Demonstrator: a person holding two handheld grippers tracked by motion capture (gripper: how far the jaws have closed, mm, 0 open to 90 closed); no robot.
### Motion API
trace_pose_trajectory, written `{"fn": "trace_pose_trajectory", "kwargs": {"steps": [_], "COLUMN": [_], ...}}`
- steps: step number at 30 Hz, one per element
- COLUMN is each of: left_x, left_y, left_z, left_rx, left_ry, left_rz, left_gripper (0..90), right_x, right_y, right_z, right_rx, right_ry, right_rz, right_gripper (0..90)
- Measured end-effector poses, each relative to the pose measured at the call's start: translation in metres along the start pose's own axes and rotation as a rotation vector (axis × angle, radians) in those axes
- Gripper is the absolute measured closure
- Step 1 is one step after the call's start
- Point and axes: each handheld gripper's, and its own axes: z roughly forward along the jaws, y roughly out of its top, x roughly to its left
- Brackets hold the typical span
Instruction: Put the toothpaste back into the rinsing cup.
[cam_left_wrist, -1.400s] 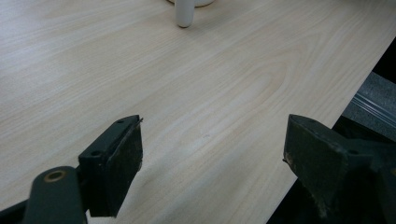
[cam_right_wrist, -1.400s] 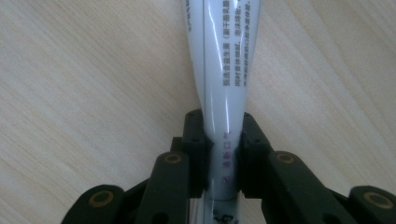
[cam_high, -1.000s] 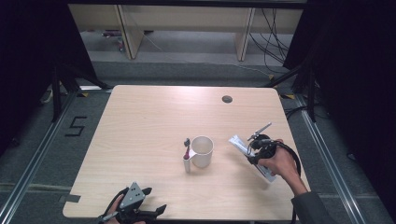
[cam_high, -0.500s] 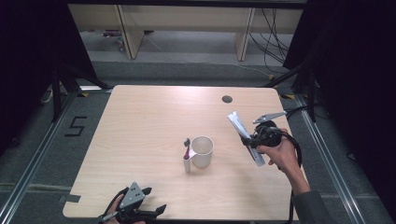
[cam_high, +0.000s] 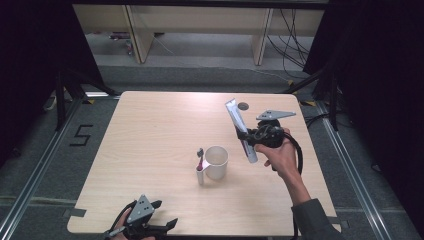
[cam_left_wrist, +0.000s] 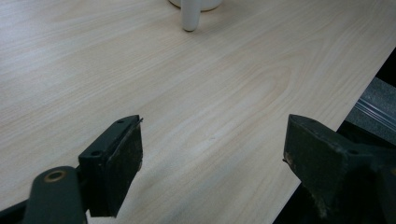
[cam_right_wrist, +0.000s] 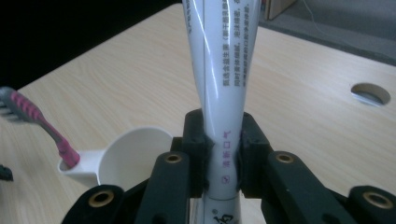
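A white toothpaste tube (cam_high: 240, 129) (cam_right_wrist: 222, 84) is lifted off the table at the right, its flat crimped end pointing up and away. My right gripper (cam_high: 246, 136) (cam_right_wrist: 222, 151) is shut on the tube's lower body, both pads pressing its sides. A white mug (cam_high: 216, 162) (cam_right_wrist: 133, 158) stands mid-table, left of and below the tube. A pink and grey toothbrush (cam_high: 200, 161) (cam_right_wrist: 39, 119) stands in its hollow handle. My left gripper (cam_high: 162, 227) (cam_left_wrist: 212, 161) rests at the table's front edge, open with nothing between its jaws; the mug's handle (cam_left_wrist: 189, 15) shows far ahead of it.
A round cable hole (cam_high: 243, 105) (cam_right_wrist: 370, 93) sits near the far edge of the wooden table (cam_high: 150, 130). A black cable (cam_high: 299, 150) trails from the right gripper. Past the table stand shelf legs and floor cables.
The right gripper has risen and moved toward the far side with the tube, which has tipped from lying low to nearly upright. The left gripper has stayed still.
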Motion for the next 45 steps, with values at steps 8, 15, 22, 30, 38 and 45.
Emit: {"fn": "trace_pose_trajectory", "kwargs": {"steps": [8, 15, 22, 30, 38, 45], "left_x": [-0.001, -0.002, -0.002, -0.002, -0.002, -0.003], "left_y": [0.000, 0.000, 0.001, 0.001, 0.001, 0.000], "left_z": [0.000, 0.000, 0.000, 0.000, 0.000, 0.001], "left_rx": [-0.014, 0.000, -0.009, -0.010, -0.007, -0.017], "left_ry": [-0.002, -0.009, -0.013, -0.012, -0.014, -0.015], "left_rz": [-0.009, 0.007, 0.009, 0.006, 0.011, -0.002], "left_gripper": [19.2, 19.2, 19.2, 19.2, 19.2, 19.3], "right_x": [0.018, 0.030, 0.037, 0.041, 0.042, 0.042], "right_y": [0.012, 0.020, 0.024, 0.016, 0.003, -0.009], "right_z": [0.019, 0.032, 0.044, 0.059, 0.069, 0.074], "right_rx": [-0.076, -0.089, -0.104, -0.107, -0.110, -0.114], "right_ry": [0.055, 0.087, 0.108, 0.115, 0.116, 0.132], "right_rz": [-0.005, -0.005, -0.008, -0.009, -0.034, -0.029], "right_gripper": [77.0, 77.0, 77.0, 77.0, 77.0, 76.9]}}
